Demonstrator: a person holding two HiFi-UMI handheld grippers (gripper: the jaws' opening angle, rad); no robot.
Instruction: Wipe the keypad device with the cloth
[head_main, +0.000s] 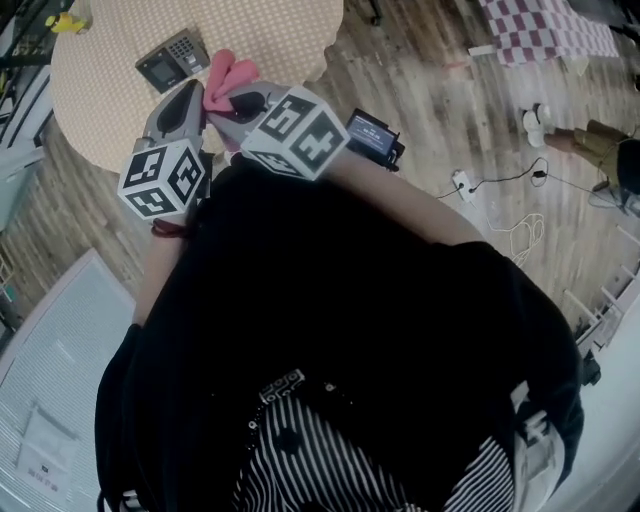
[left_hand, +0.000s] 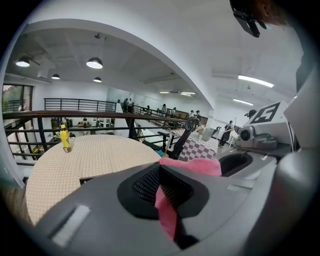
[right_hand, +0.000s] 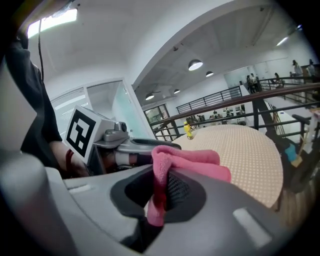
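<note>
A pink cloth (head_main: 226, 78) is pinched by both grippers at the table's near edge. My left gripper (head_main: 196, 97) is shut on one part of the pink cloth (left_hand: 167, 212); my right gripper (head_main: 240, 103) is shut on another part of the pink cloth (right_hand: 160, 197). The keypad device (head_main: 172, 58), dark grey with a small screen and grey keys, lies flat on the round beige table (head_main: 120, 110), just beyond and left of the grippers, untouched. Both grippers point outward over the table, held side by side.
A yellow figurine (head_main: 66, 22) stands at the table's far left edge. A dark box with a screen (head_main: 375, 135) sits on the wood floor to the right, with cables and a power strip (head_main: 462, 184) further right. A checkered cloth (head_main: 545, 28) covers something at the top right.
</note>
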